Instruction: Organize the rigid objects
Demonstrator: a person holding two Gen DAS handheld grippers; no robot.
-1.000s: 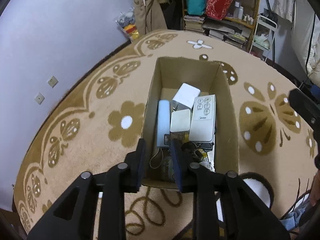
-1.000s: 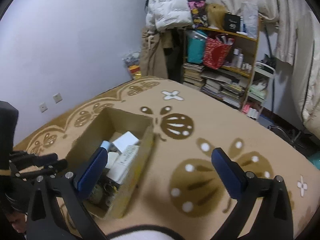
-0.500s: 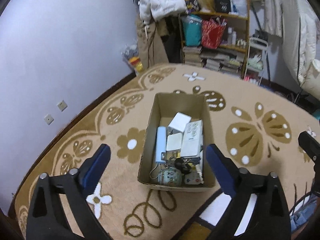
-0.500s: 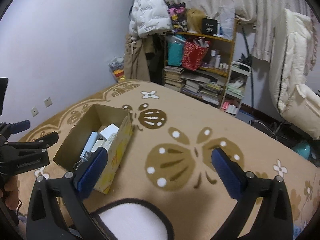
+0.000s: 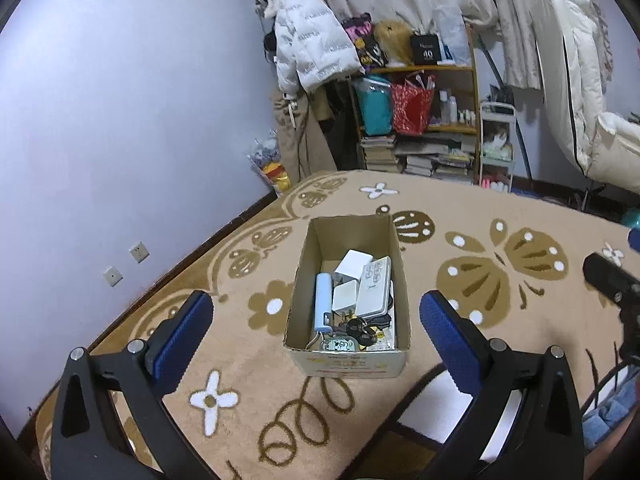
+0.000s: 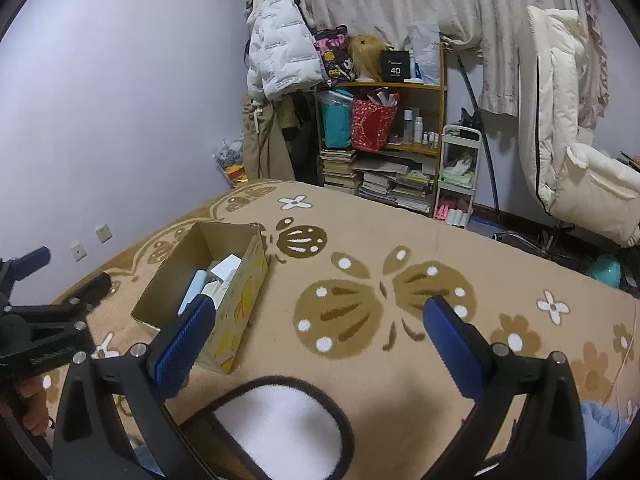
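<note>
An open cardboard box [image 5: 303,268] stands on the patterned carpet. In it lie a white remote [image 5: 374,288], white square adapters [image 5: 353,264], a light blue cylinder [image 5: 323,300], dark keys [image 5: 359,326] and a small tin [image 5: 340,345]. My left gripper [image 5: 316,308] hovers above and short of the box, its jaws opening wide with nothing between them. My right gripper [image 6: 320,308] is open and empty over the carpet, to the right of the box [image 6: 248,284]. Each gripper shows at the edge of the other's view: the left gripper [image 6: 24,276] and the right gripper [image 5: 608,276].
A white pad with a dark rim [image 6: 280,420] lies on the carpet just below the grippers. At the back stand a shelf [image 5: 420,128] of books and bags, a hanging white jacket [image 5: 308,48] and a white cart [image 6: 458,168]. The wall [image 5: 120,120] runs along the left.
My left gripper went from nearly shut at the box's near edge to wide open, rising and pulling back, so the box looks smaller. The right gripper also drew back, staying open.
</note>
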